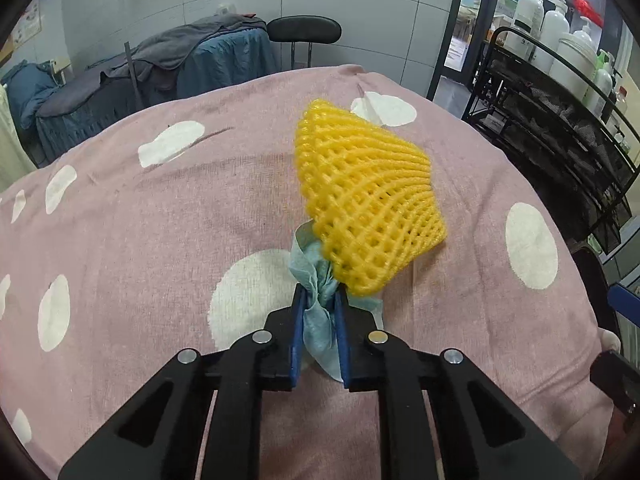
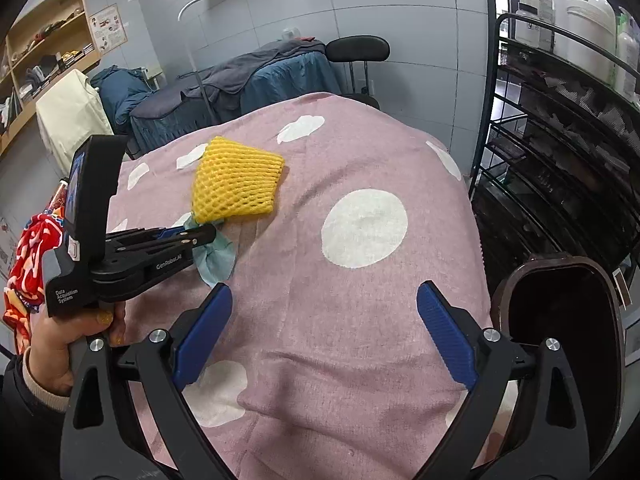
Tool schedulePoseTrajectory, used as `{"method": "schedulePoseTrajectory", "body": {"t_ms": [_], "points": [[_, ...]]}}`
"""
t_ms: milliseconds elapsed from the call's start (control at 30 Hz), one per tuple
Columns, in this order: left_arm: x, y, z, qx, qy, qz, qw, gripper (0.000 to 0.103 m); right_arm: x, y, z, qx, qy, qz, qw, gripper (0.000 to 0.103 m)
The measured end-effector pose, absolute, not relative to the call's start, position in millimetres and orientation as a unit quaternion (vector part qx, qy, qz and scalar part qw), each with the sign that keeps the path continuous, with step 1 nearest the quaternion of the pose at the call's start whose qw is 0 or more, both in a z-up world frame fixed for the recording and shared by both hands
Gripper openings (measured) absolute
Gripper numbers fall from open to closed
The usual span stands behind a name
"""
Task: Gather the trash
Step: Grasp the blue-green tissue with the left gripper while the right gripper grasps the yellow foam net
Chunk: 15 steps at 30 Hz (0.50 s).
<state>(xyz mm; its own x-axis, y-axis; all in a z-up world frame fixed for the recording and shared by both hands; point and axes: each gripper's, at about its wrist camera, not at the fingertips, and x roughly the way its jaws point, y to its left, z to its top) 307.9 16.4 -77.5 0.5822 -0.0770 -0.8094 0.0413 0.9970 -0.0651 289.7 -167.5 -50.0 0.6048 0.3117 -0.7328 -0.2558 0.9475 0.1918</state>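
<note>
Because the bin (image 2: 560, 344) waits at the near right, the left tool (image 1: 320, 300) clenches the tissue (image 1: 318, 320) beside the net (image 1: 364, 200) on the bed (image 1: 160, 240), while the right tool (image 2: 324, 300) hangs released.

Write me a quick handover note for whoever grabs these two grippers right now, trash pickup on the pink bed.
Left gripper: shut on the blue tissue, beside the yellow foam net.
Right gripper: open, empty, above the pink spotted cover.
Dark bin: at the bed's right edge.
Done: tissue gripped.
Left: bin the tissue, then probably the net.
</note>
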Motion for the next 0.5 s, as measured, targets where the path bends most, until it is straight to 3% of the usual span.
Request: {"method": "schedulePoseTrajectory", "body": {"t_ms": [500], "points": [[226, 79, -43, -0.141, 0.391, -0.042, 0.908, 0.011, 310, -119, -51, 0.023, 0.43, 0.219, 0.875, 0.092]]}}
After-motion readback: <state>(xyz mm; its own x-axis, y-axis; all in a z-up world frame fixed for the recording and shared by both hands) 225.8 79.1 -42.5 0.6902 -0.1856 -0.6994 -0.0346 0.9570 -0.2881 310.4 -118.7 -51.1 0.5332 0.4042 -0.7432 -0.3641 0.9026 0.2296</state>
